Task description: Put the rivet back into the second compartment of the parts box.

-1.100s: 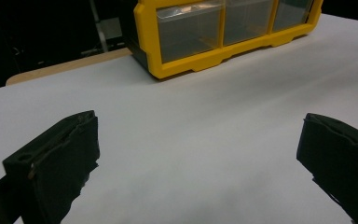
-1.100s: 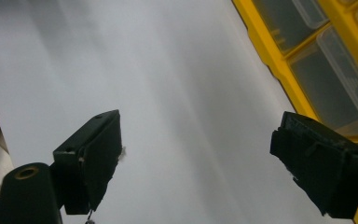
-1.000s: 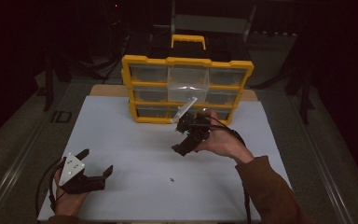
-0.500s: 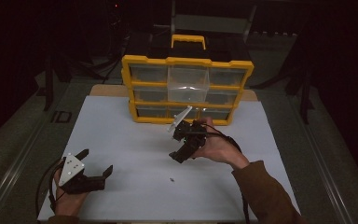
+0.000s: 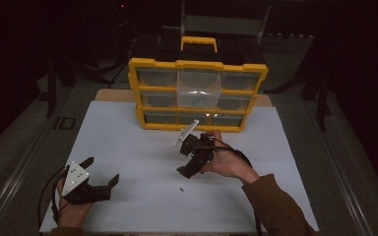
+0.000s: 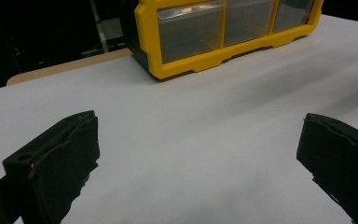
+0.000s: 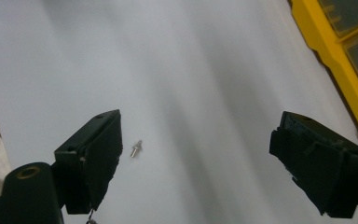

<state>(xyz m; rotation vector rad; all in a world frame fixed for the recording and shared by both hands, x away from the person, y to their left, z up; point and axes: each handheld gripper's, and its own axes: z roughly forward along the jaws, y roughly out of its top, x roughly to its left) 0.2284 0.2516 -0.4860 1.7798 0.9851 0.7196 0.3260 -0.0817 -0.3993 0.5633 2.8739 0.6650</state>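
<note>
A tiny metal screw [image 5: 181, 188] [image 7: 136, 148] lies on the white table top [image 5: 142, 147]. My right gripper [image 5: 185, 171] hovers just above and behind it, jaws wide open and pointed down toward it; in the right gripper view the screw lies close to the left jaw. My left gripper [image 5: 102, 178] rests open at the near left of the table, nothing between its jaws. A yellow drawer organizer [image 5: 198, 93] [image 6: 223, 32] with clear drawers stands at the back; its upper middle drawer [image 5: 198, 88] is pulled out.
The organizer's yellow carry handle [image 5: 198, 42] sticks up behind it. A bare wooden strip [image 5: 109, 95] edges the table at the back. Dark floor and stands surround the table.
My right gripper has moved from in front of the organizer toward the near side and down, closing in on the screw. The left gripper has stayed put.
</note>
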